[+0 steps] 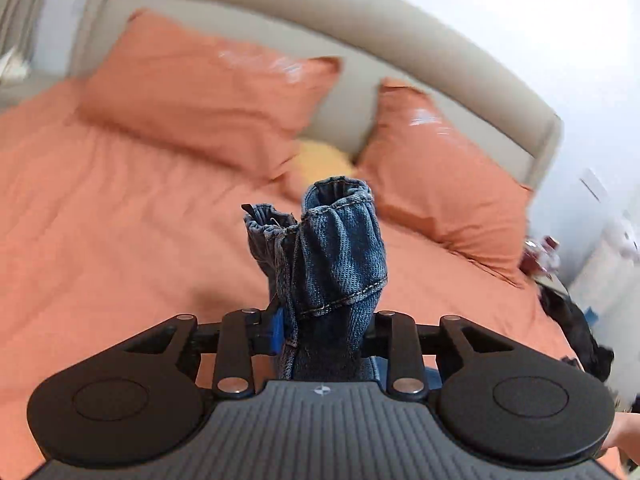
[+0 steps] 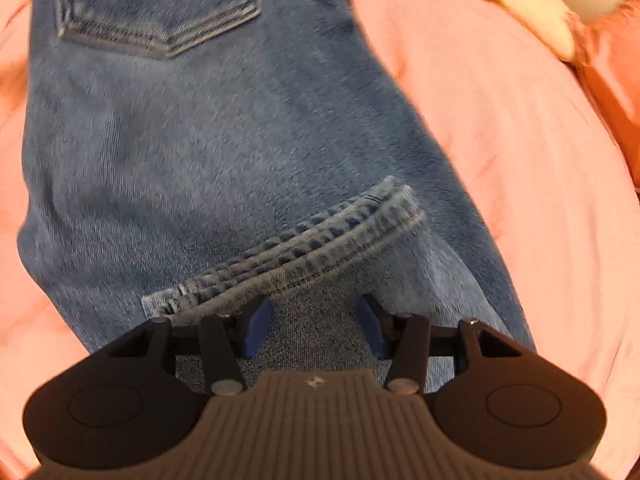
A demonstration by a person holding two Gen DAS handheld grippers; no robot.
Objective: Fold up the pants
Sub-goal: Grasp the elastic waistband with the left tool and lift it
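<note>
Left wrist view shows the wide bed with its salmon-orange cover (image 1: 120, 216), two orange pillows (image 1: 208, 96) at the far side against a beige headboard (image 1: 360, 16). The blue denim pants (image 2: 192, 136) lie spread on this bed; the right wrist view shows a back pocket (image 2: 160, 4) far and a leg hem (image 2: 296, 256) laid over the seat, so one fold seems begun, not finished. The left hand-held gripper (image 1: 324, 332) is clamped on a bunched pants end raised off the bed. The right hand-held gripper (image 2: 316, 330) has its jaws apart with denim lying between them; I cannot tell if they press it.
</note>
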